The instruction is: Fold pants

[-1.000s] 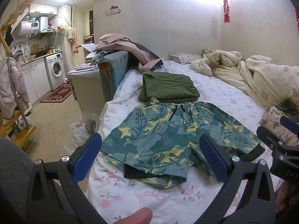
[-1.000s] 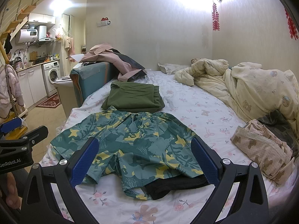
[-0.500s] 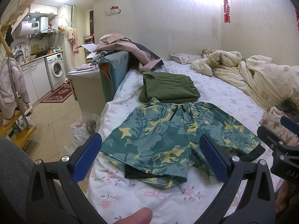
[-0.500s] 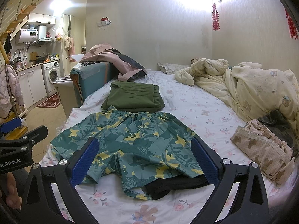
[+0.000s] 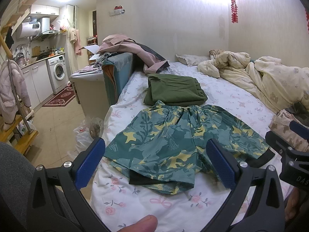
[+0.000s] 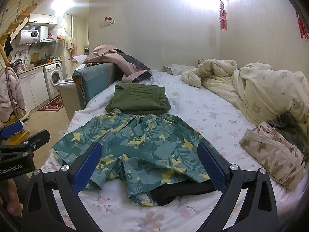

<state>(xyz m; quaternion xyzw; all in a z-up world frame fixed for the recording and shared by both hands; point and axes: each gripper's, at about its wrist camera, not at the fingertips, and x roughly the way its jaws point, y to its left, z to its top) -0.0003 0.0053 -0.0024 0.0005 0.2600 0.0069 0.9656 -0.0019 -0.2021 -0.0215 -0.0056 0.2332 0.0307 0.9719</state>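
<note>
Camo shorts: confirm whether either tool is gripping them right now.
No. The camo shorts lie flat on the bed; both tools hover open above them.

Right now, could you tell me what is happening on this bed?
A person holds a gripper in each hand above patterned shorts spread flat on the bed. The left gripper and right gripper are both open and hold nothing. No fold is made yet. A folded green garment lies just beyond the waistband.
</note>
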